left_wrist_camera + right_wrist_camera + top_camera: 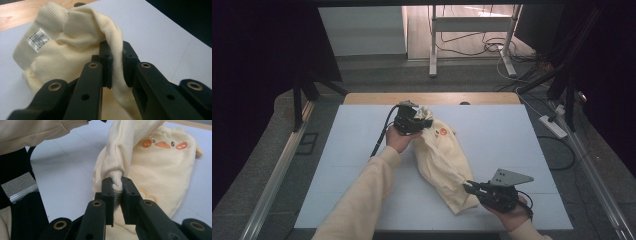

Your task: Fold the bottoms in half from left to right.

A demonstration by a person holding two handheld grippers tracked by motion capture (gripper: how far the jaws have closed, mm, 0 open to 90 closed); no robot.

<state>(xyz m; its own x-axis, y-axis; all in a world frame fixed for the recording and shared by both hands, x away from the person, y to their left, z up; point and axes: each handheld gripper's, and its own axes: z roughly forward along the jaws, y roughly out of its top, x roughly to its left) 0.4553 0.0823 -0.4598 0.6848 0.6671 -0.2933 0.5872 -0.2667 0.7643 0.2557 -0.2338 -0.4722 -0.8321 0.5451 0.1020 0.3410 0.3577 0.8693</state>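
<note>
A cream sweatshirt (pixel 443 161) with an orange duck face print (pixel 162 144) lies folded lengthwise across the white table (pixel 362 135). My left gripper (pixel 416 119) is at its far end, shut on a fold of cream fabric (pixel 117 62) beside the ribbed collar with a white label (pixel 38 39). My right gripper (pixel 468 187) is at the near end, shut on the ribbed cuff (pixel 117 180) of a sleeve (pixel 122 147), which rises from the jaws toward the far end.
A person's cream sleeve (pixel 357 200) reaches from the bottom edge to the left gripper. A wooden strip (pixel 432 98) borders the table's far edge. Beyond stand a metal frame (pixel 472 35), floor cables and a power strip (pixel 553 126) at the right.
</note>
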